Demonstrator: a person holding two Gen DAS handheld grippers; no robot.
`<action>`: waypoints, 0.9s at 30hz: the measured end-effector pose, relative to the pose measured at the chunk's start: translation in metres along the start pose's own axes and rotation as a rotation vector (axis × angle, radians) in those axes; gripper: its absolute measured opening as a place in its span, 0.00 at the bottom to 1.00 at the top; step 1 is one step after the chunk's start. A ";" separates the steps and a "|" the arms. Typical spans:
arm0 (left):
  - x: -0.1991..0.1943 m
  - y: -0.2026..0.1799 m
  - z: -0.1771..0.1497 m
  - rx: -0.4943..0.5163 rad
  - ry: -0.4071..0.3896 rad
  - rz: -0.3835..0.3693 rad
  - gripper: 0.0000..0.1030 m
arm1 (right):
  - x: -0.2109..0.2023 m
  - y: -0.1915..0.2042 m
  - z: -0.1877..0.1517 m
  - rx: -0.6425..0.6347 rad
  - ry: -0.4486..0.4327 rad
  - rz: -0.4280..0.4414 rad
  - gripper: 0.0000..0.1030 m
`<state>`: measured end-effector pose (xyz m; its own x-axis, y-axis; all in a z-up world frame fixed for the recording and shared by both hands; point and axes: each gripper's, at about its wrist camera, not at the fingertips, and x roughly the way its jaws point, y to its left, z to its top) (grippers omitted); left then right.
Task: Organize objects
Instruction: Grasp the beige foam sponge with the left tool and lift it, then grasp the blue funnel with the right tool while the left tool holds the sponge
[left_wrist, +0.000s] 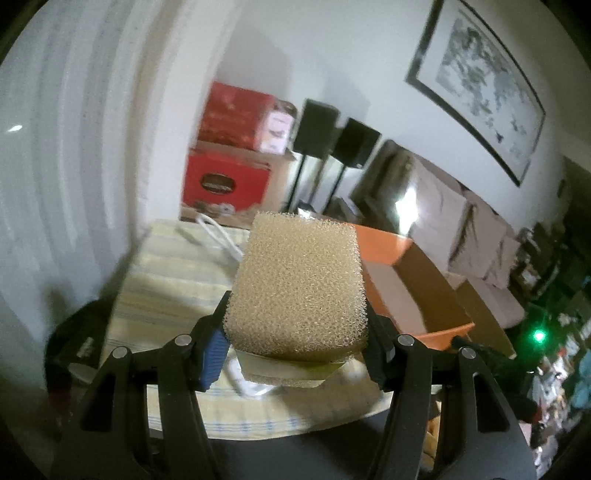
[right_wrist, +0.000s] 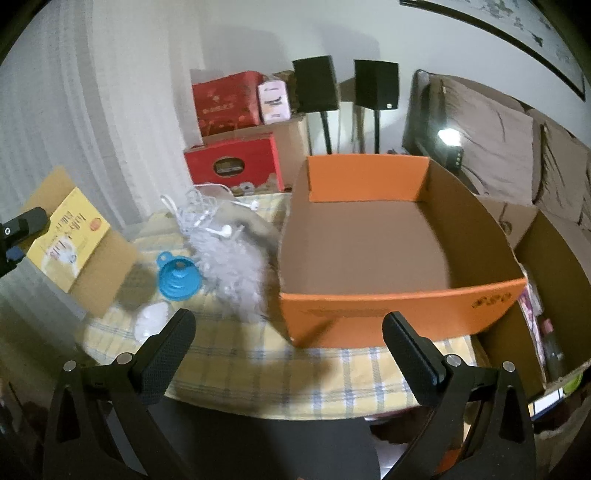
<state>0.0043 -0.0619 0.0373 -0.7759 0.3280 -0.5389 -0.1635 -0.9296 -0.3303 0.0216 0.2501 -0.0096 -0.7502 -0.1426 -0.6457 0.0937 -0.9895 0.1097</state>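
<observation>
The left gripper (left_wrist: 295, 354) is clenched on the sponge (left_wrist: 299, 288); both pads press its lower sides and carry it above the table (left_wrist: 173, 291), left of the box (left_wrist: 424, 291). The right gripper (right_wrist: 288, 343) is released, with nothing between its jaws, and hangs just in front of the box (right_wrist: 402, 310).

Landmark: the orange box, standing open on the checked cloth.

- Box interior: empty in the right wrist view. No item has been placed.
- Left of the box, touching or nearly touching its wall: a grey fluffy item (right_wrist: 236, 262) with a white cable (right_wrist: 199, 214) lying over it.
- Further left: a blue funnel (right_wrist: 177, 273), and nearer the camera a pale white item (right_wrist: 151, 317), too blurred to identify.
- Far left of the box: a yellow carton (right_wrist: 70, 240) at the table edge.

Progress, as judged: early. One item is in hand but not yet deposited. The sponge probably goes into the box next. The fluffy item, cable, funnel and pale item remain loose.
</observation>
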 end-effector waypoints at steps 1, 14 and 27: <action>-0.003 0.004 0.001 -0.005 -0.008 0.013 0.56 | 0.000 0.001 0.003 -0.004 -0.003 0.010 0.97; -0.016 0.056 -0.005 -0.086 -0.026 0.147 0.56 | 0.030 0.040 0.029 -0.098 0.022 0.120 0.86; -0.010 0.073 -0.015 -0.113 -0.005 0.184 0.56 | 0.094 0.109 0.034 -0.211 0.076 0.256 0.71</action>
<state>0.0088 -0.1303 0.0070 -0.7893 0.1537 -0.5944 0.0503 -0.9487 -0.3120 -0.0616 0.1298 -0.0326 -0.6343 -0.3806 -0.6729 0.4122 -0.9029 0.1221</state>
